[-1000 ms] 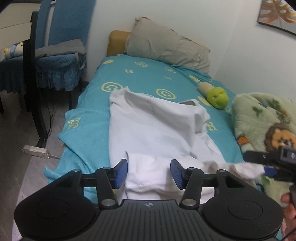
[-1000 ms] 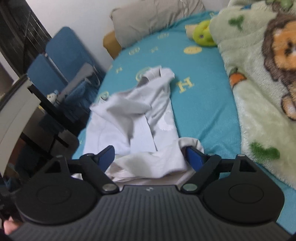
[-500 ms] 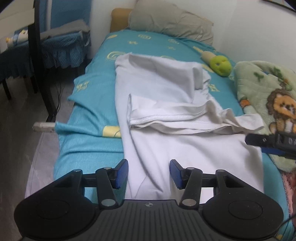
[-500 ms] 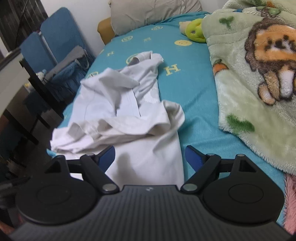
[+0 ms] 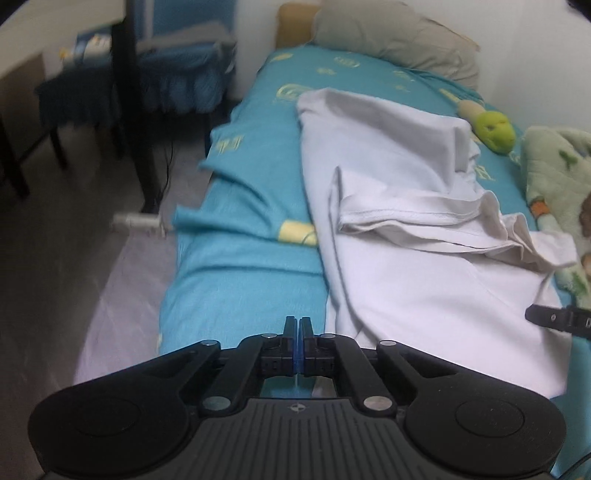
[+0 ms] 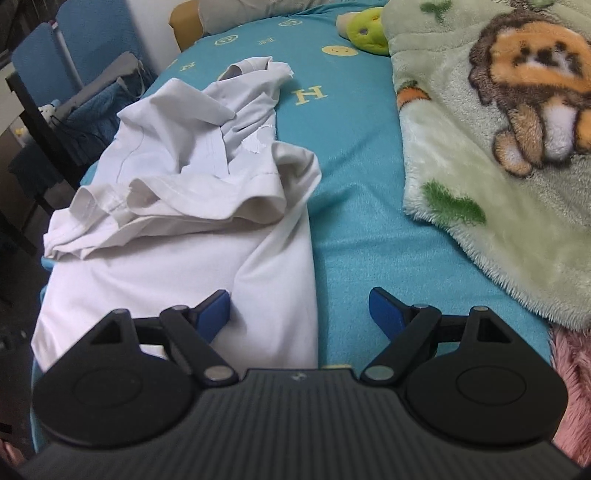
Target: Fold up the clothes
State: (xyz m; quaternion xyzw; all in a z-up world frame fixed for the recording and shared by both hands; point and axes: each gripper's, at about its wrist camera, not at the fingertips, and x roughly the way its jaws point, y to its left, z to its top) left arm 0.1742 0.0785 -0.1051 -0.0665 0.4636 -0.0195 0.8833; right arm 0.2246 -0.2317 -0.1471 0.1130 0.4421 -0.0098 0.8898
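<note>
Teal sheet (image 6: 354, 229) printed "H"; white shirt (image 6: 177, 295) lies rumpled.

Chair (image 5: 177, 70) blurred (pillow (image 6: 258, 5) cropped)

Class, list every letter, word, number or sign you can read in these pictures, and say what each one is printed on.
"H": yellow letter on the turquoise printed bedsheet, clearest in the right wrist view.
Smiley-face sign: yellow, on the same sheet.
Other yellow prints near the beige pillow: too blurred to read.
White T-shirt: no readable text.
</note>
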